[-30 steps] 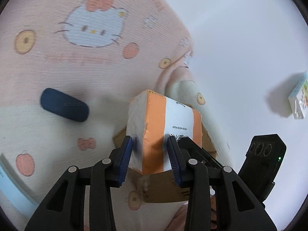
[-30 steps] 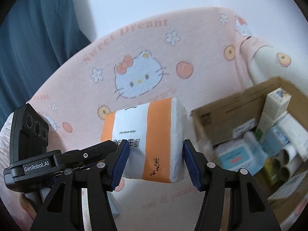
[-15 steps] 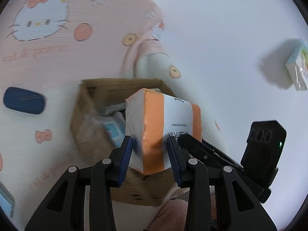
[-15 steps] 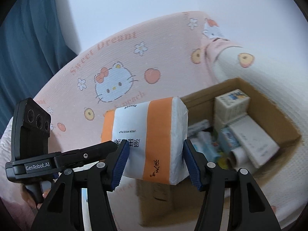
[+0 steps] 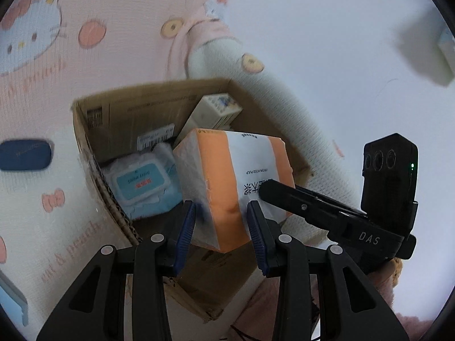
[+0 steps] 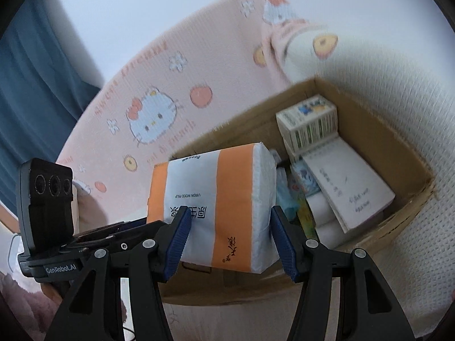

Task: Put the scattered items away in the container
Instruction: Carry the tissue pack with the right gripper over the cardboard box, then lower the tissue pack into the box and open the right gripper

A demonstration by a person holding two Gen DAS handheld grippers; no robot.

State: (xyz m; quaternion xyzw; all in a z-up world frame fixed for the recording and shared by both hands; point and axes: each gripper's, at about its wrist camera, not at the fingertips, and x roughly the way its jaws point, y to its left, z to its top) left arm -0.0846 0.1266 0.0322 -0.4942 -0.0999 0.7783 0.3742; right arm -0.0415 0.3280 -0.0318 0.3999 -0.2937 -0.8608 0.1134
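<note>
Swinging in over the cardboard box (image 5: 119, 119), the tissue pack (image 5: 233, 182) is now hanging above its open top. Both the left gripper (image 5: 221, 221) and right gripper (image 6: 227, 236) are pinching the pack, jaws closed against its sides, above a wet-wipes pack (image 5: 139, 182).

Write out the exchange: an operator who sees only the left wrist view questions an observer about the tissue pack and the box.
Operator: How is the tissue pack held from the far side?
Observer: The right gripper has one of its fingers pressed on each end of it.
Operator: What sits behind the pack in the cardboard box?
Observer: A white notebook lies there at a slant, with its handwritten page up.
</note>
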